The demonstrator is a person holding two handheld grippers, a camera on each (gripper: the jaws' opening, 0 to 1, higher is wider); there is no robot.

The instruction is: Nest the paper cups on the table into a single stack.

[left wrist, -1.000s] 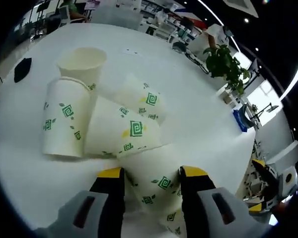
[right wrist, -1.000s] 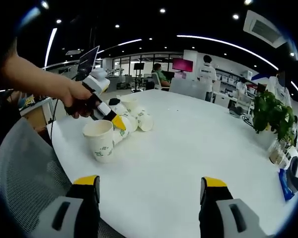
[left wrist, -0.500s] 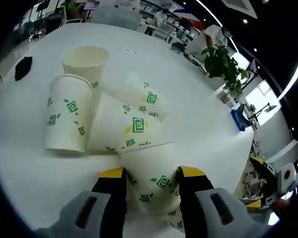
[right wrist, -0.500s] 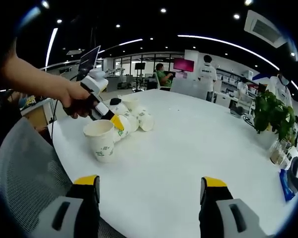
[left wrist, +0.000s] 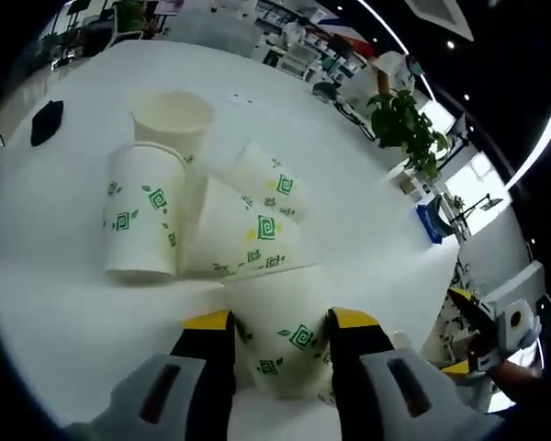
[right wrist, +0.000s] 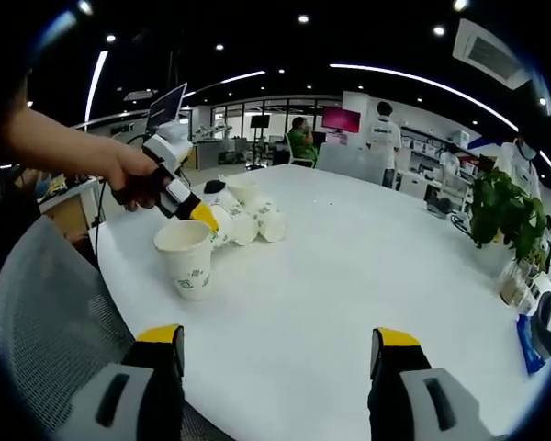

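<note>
My left hand-held gripper is clenched on a white paper cup printed with green squares, standing on the white desk. More cups lie clustered just beyond. My right hand-held gripper is released, jaws wide apart.

Matt printed paper cups lie on a smooth white table.
</note>
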